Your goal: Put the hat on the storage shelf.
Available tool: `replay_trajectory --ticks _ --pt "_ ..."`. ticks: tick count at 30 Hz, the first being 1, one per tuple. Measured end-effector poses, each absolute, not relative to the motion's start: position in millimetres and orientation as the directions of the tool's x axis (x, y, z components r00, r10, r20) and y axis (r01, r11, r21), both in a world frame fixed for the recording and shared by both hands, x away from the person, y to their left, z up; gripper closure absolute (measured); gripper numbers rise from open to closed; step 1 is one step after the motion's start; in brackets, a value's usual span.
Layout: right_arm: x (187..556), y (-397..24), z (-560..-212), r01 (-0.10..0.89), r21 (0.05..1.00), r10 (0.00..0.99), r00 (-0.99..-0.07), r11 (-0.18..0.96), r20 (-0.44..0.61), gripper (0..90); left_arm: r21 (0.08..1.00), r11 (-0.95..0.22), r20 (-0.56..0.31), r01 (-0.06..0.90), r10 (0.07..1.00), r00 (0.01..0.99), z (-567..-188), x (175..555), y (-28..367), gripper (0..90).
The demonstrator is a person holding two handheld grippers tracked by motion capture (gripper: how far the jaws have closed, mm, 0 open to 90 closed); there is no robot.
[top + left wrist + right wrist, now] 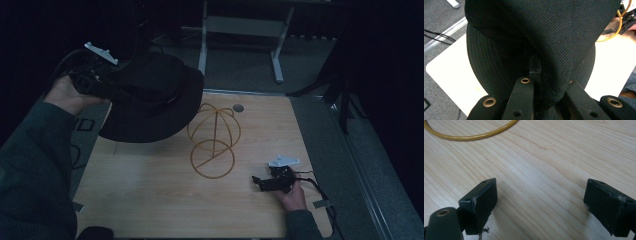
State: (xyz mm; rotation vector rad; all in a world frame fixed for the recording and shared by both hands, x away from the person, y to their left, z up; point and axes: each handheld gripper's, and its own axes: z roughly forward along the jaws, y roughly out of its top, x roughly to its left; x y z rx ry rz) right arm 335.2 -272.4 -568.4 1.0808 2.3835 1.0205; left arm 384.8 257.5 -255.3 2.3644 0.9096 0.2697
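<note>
Taking the wire hat stand (pixel 214 142) at the table's middle as my landmark: up and to its left, my left gripper (pixel 102 85) is clamped on the brim of the black hat (pixel 152 97), which hangs in the air with its edge just over the stand's top loops; so the pick-up looks done, while seating the hat on the stand remains; to the stand's right and nearer me, my right gripper (pixel 540 202) rests on the wooden table (pixel 150 200), jaws wide apart, empty.

A dim office or lab: wooden desk (pixel 150 200), grey carpet (pixel 240 75), another desk's metal legs (pixel 276 55).
</note>
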Motion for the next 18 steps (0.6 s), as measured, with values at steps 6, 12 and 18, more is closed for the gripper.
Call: replay_trajectory --ticks 6,12,18 --pt "335 -272 -568 0.516 0.725 0.754 -0.657 0.456 -0.006 11.6 0.598 -0.598 -0.025 0.534 0.652 0.758 -250 383 256 87.8" --pt "335 -273 -568 0.514 0.725 0.752 -0.659 0.459 -0.009 11.6 0.603 -0.603 -0.025 0.522 0.640 0.768 -245 381 254 87.9" --pt "335 -273 -568 0.514 0.725 0.752 -0.659 0.458 -0.009 11.6 0.606 -0.608 -0.023 0.514 0.632 0.775 -241 379 251 87.9"
